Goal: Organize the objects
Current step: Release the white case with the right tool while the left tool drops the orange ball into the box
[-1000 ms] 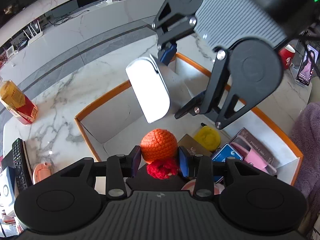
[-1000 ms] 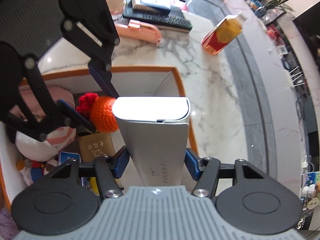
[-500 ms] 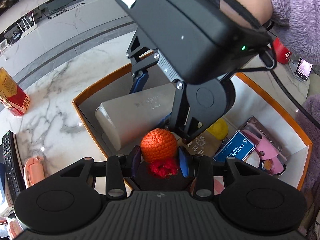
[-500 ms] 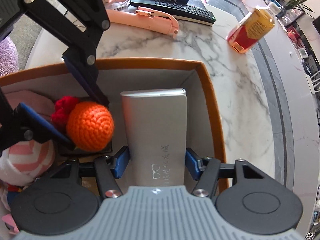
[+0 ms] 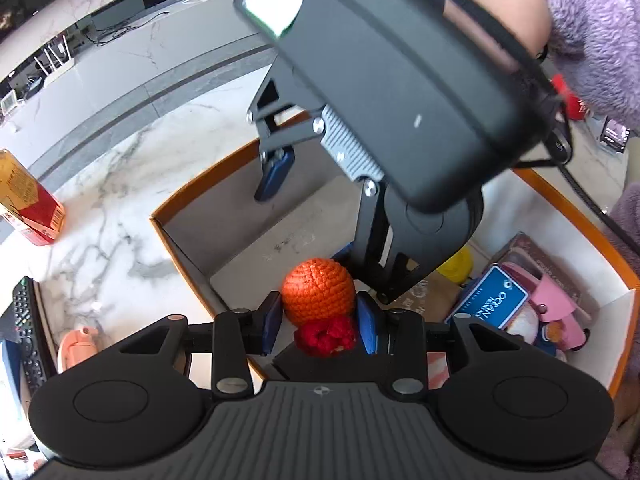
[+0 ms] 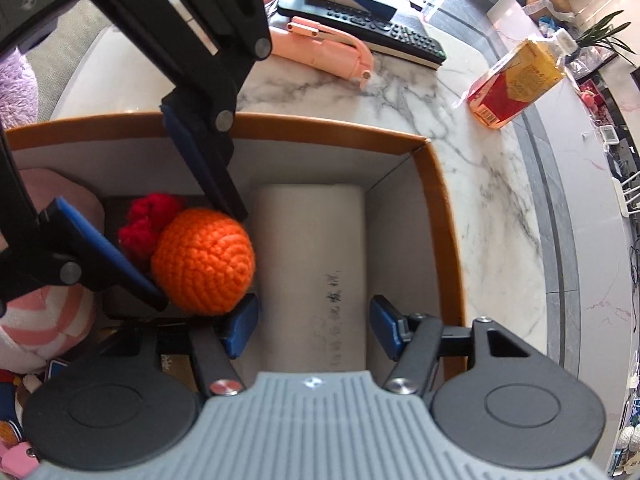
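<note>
Orange crochet ball [image 5: 318, 289] with its red tuft sat pinched between the blue fingers [image 5: 272, 322] of the left gripper [image 5: 319, 326], held just over the box's contents (probably waiting its turn while the other hand finished). Fingers were closed snug on the yarn, one pad on each flank.

Silver glasses case [image 6: 310, 276] lay flat on the floor of the orange-rimmed box [image 6: 436, 184], lengthwise along the wall nearest the bare marble, filling that end compartment. Right gripper [image 6: 312, 330] straddled the case's near end with its fingers spread wider than the case, a visible gap on either side, gripping nothing. My read: the case was parked against the wall to leave the remaining floor for softer, odd-shaped items, and the ball likely goes beside it.

Right wrist view showed the case's full outline and the clearance at both pads; the left wrist view hid most of the case behind the right gripper's body, showing only a grey slab of it. Left view alone gave the far half of the box: blue card [image 5: 494, 304], pink item [image 5: 554, 300], something yellow [image 5: 458, 266]. Right view alone showed the pink handle [image 6: 326, 48] and remote [image 6: 380, 34] on the table [image 6: 480, 208], plus the juice carton [image 6: 516, 80] lying well apart.
</note>
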`<state>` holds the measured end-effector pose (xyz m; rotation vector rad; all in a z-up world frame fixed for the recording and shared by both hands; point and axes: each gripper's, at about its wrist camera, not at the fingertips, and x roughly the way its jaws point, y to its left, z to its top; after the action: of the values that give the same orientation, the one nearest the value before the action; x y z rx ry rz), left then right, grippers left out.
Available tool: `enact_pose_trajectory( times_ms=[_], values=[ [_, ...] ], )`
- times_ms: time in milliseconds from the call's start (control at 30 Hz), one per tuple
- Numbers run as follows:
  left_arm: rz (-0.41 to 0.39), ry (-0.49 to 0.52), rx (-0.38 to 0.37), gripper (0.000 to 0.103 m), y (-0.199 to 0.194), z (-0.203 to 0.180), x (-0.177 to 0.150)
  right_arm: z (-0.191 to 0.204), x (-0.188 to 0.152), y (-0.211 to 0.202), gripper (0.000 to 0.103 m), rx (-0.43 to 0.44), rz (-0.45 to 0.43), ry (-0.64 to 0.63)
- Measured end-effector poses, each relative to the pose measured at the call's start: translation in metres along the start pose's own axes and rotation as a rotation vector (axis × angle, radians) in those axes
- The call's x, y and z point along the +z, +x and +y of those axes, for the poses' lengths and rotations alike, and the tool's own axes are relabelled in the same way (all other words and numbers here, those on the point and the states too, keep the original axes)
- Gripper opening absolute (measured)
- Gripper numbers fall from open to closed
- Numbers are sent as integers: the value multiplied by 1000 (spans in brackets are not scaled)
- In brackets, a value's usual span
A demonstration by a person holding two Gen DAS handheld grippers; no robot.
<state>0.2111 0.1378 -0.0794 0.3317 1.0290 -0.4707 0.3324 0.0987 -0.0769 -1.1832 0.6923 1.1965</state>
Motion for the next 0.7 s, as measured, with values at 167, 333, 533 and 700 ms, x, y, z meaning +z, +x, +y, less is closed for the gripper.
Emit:
enact_pose_trajectory(
  times_ms=[167, 333, 533, 700],
  values=[
    [1, 14, -15, 46, -3, -6, 4, -4, -7, -15, 67, 2, -19, 33],
    [-4, 44, -63, 46, 2, -25, 16, -7, -26, -43, 65, -54, -22, 88],
    [-19, 79, -114, 46, 17, -52, 36, -10, -54, -75, 67, -114, -8, 168],
    [1, 79, -139, 46, 34, -63, 44, -14, -73, -87, 67, -166, 19, 254]
  ],
)
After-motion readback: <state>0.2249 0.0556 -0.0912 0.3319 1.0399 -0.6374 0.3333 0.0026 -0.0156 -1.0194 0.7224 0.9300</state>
